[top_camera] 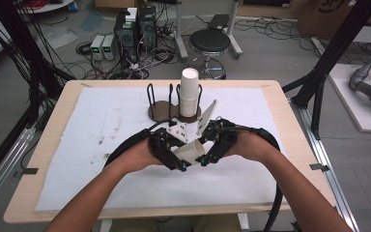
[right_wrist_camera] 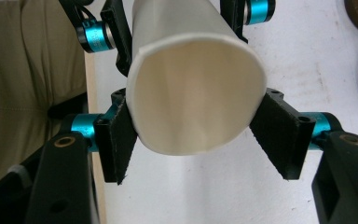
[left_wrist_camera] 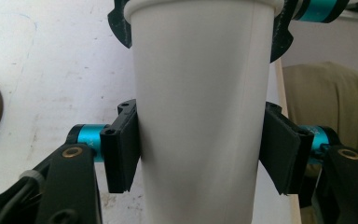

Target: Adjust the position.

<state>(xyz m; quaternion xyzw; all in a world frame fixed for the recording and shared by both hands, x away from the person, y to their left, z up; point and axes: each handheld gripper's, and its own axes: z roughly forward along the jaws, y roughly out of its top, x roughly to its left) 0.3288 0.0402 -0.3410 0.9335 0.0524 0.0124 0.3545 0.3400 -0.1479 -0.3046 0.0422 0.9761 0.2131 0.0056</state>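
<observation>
A white paper cup (top_camera: 192, 151) lies tilted above the white mat (top_camera: 101, 145), held between both grippers near the table's middle. My left gripper (top_camera: 181, 166) is shut on the cup's body, and its pads (left_wrist_camera: 123, 154) press both sides of the cup (left_wrist_camera: 200, 93). My right gripper (top_camera: 204, 161) is shut on the mouth end. In the right gripper view the open rim of the cup (right_wrist_camera: 196, 102) faces the camera, squeezed slightly oval between the pads (right_wrist_camera: 116, 144). The other gripper's jaws show at the far end in each gripper view.
Behind the grippers a brown cup holder (top_camera: 162, 110) with black wire posts carries a tall stack of white cups (top_camera: 190, 92). The wooden table edge (top_camera: 53, 140) frames the mat. A stool (top_camera: 209, 43), computers and cables sit on the floor beyond.
</observation>
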